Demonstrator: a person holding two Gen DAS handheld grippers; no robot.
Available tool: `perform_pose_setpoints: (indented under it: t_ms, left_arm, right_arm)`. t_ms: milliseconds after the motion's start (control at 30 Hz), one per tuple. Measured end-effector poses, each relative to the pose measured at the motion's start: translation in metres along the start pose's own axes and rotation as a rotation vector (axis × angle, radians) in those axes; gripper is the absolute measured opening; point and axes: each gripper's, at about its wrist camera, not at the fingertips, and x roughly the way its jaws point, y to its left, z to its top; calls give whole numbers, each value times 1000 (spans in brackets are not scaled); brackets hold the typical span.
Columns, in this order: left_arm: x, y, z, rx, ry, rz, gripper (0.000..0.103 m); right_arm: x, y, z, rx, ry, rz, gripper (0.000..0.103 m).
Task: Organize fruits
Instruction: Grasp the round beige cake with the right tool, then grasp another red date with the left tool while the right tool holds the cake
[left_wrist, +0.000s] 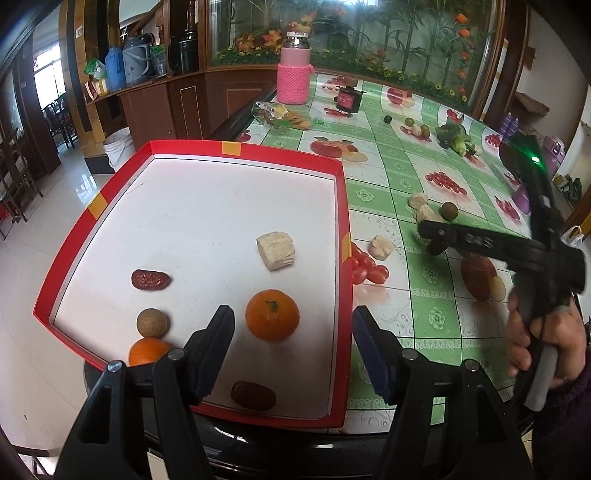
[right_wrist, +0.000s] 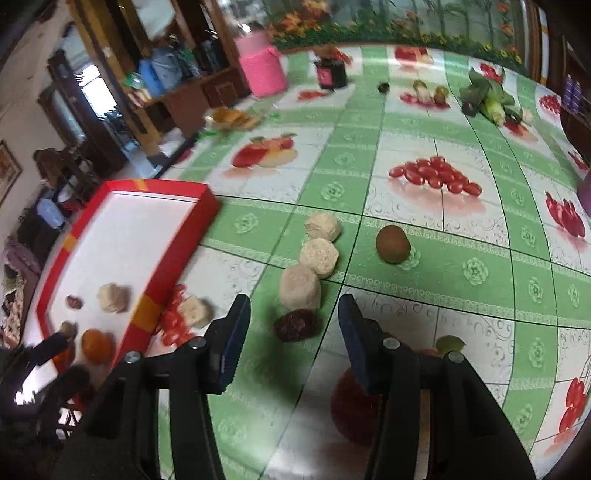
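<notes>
**Fruit sorting: both grippers empty, tray part filled**

Left gripper (left_wrist: 293, 328): jaws stand apart, nothing held. An orange (left_wrist: 272, 315) lies on the tray floor between the two fingers, clear of both pads. A dark red date (left_wrist: 253, 395) lies just below it near the tray's front wall.

Tray (left_wrist: 66, 243): red rim, white floor, yellow tape patches on the rim. Contents, besides the above: second orange (left_wrist: 147, 350) at the near left corner, touching a tan ball (left_wrist: 153, 322); a second date (left_wrist: 150, 279) further in; a pale puffed cake (left_wrist: 276, 250) toward the right side.

Right gripper (right_wrist: 293, 325): jaws part open, nothing gripped. It hangs over the tablecloth (right_wrist: 461, 295) to the right of the tray. A dark wrinkled date (right_wrist: 297, 325) lies on the cloth between the fingertips, untouched by the pads as far as shows.

Beyond it, in a row running away: three pale cakes (right_wrist: 319, 256), each touching the next. A brown-green round fruit (right_wrist: 392, 244) sits apart to their right. A fourth cake (right_wrist: 197, 312) lies just beside the tray's outer wall.

Far table: pink knit-covered flask (left_wrist: 293, 75), dark jar (left_wrist: 348, 100) with a red label, writing too small to read; snack packet (left_wrist: 280, 114); leafy vegetables (left_wrist: 456, 138); several small round fruits (left_wrist: 417, 127).

Writing: raised lettering on the right gripper's arm in the left view, blurred, not legible. A hand (left_wrist: 543, 343) grips that handle.
</notes>
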Motion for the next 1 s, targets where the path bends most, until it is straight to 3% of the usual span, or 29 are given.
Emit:
perform_pose_setpoints:
  t_ms: [67, 133, 300, 433, 600, 700, 1000]
  left_arm:
    - [-1, -2, -2, 7, 3, 0, 66]
    - [-1, -4, -3, 15, 4, -4, 66]
    - [-2, -17, -2, 45, -1, -27, 66]
    - [-4, -37, 3, 94, -24, -65, 66]
    - [8, -71, 15, 163, -36, -90, 66]
    - [22, -91, 24, 186, -20, -110, 66]
    - [60, -128, 34, 205, 34, -122, 65]
  right_arm:
    - [11, -2, 4, 35, 20, -17, 44]
    - [12, 0, 7, 37, 10, -49, 27]
    - [4, -12, 5, 81, 2, 26, 27]
    - [-16, -47, 2, 158, -62, 150, 27]
    - [-46, -95, 0, 201, -197, 109, 27]
    - [-51, -118, -4, 266, -241, 162, 27]
    - [-54, -123, -5, 284, -287, 177, 27]
